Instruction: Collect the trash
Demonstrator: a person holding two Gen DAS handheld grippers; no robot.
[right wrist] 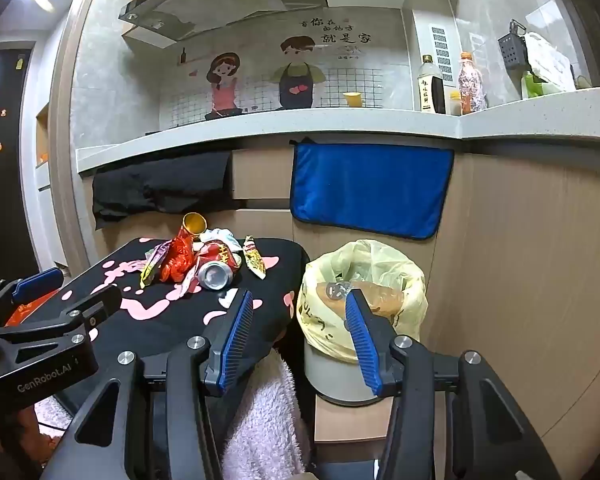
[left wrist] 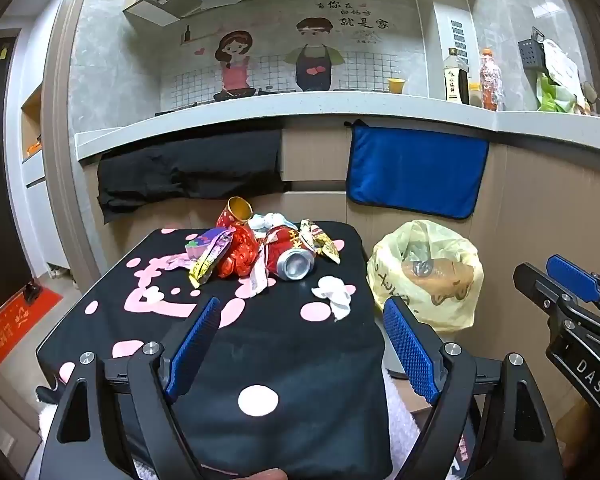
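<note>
A pile of trash sits at the far end of the small black table [left wrist: 300, 360]: a crushed red can [left wrist: 290, 254], a red-gold paper cup [left wrist: 236, 212], red foil [left wrist: 238, 252], snack wrappers [left wrist: 210, 254] and a white tissue [left wrist: 334, 294]. The can also shows in the right wrist view [right wrist: 216, 268]. A bin with a yellow bag [left wrist: 428, 276] [right wrist: 364, 296] stands right of the table. My left gripper [left wrist: 304, 316] is open and empty above the table's near half. My right gripper [right wrist: 298, 304] is open and empty between table and bin.
A white counter [left wrist: 300, 112] runs behind, with bottles [left wrist: 458, 76] and a yellow cup [left wrist: 396, 85]. A blue towel [left wrist: 416, 170] and a black cloth [left wrist: 188, 172] hang from it. A pink fluffy cloth [right wrist: 264, 412] lies below the table edge.
</note>
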